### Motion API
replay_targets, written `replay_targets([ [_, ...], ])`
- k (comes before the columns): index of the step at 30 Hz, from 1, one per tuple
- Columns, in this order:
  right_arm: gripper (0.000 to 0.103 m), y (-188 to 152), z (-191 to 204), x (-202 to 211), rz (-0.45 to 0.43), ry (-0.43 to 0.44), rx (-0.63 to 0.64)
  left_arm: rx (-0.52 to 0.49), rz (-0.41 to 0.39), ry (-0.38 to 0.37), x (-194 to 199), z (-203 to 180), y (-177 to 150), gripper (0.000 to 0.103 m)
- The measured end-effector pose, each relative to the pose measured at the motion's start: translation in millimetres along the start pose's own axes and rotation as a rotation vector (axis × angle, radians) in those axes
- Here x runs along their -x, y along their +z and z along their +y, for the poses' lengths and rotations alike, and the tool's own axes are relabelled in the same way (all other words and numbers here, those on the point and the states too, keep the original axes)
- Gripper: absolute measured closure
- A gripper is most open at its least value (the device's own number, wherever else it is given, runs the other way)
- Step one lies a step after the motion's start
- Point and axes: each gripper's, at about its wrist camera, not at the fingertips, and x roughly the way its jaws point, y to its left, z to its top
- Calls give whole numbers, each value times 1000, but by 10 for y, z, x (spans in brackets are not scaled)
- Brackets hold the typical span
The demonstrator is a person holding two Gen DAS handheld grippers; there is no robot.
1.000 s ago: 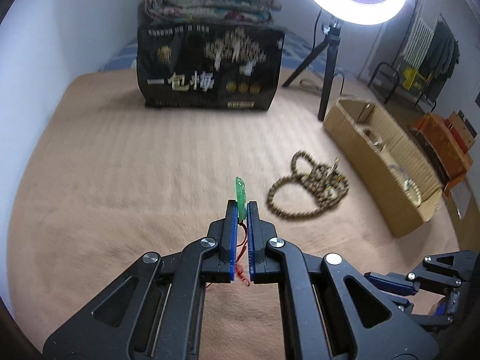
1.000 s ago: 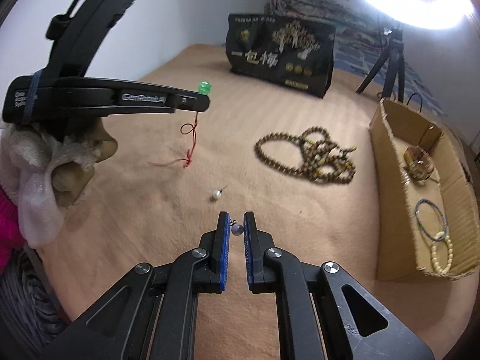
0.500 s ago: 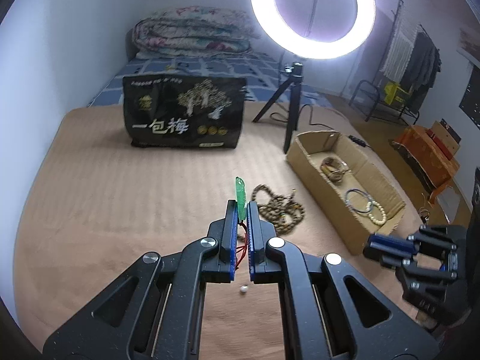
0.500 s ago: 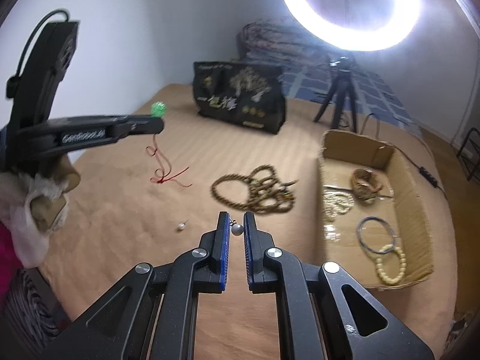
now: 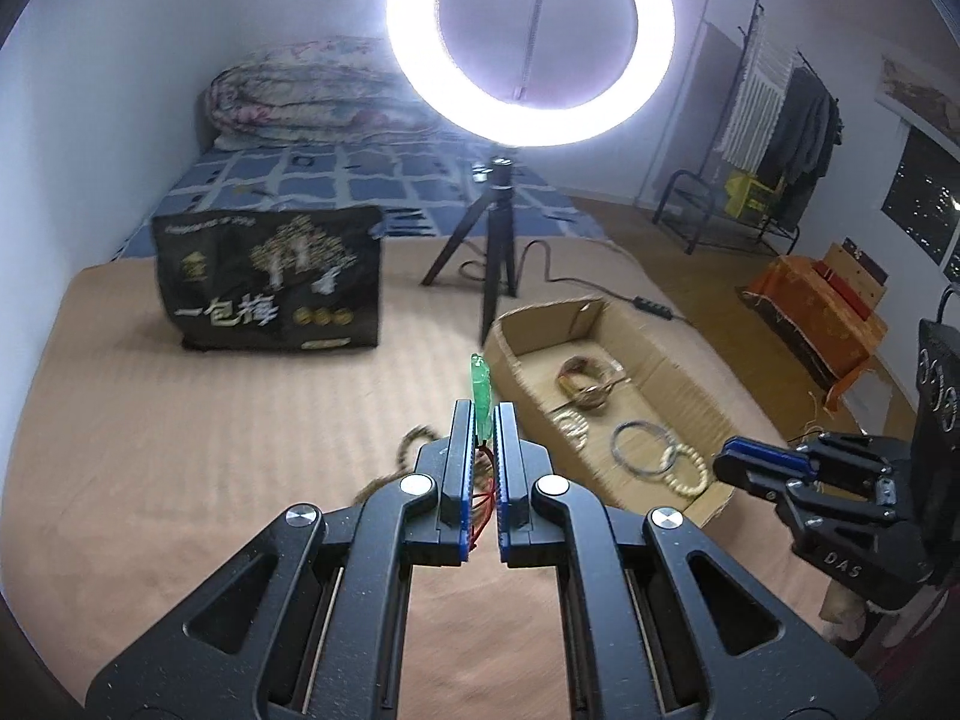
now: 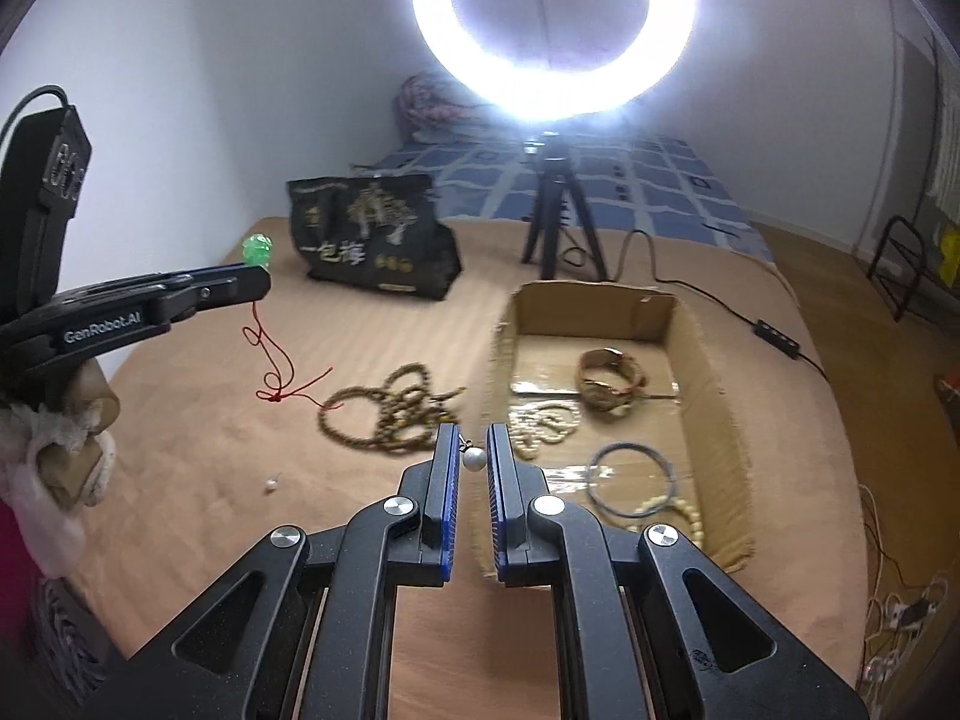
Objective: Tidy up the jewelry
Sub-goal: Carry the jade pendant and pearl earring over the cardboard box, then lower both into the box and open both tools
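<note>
Both my grippers have risen since a second ago: my left gripper (image 5: 481,420) clenches the green pendant (image 5: 481,387), my right gripper (image 6: 474,444) clamps a pearl earring (image 6: 473,459). Ahead of my jaws the cardboard box (image 6: 708,372) sits on the tan bedcover (image 6: 180,450), ring light (image 6: 552,24) beyond.

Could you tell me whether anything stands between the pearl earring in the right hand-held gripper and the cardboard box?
Nothing visible does. The right hand-held gripper holds the pearl earring just short of the cardboard box, whose top is open. The wooden bead necklace lies off to the left.
</note>
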Motion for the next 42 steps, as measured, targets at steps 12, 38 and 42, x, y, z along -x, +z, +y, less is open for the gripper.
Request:
replay_targets([
  [12,95,25,-490,-77,20,-38,-54,-40,2,-49,-477,-497,369,99],
  [38,95,-111,-789,-307,85,-55,-103,-93,60,-25,-1120,-857,385,99],
  [42,95,-111,-774,-341,93,-59,-99,-103,63,-17,-1132,-855,379,99],
])
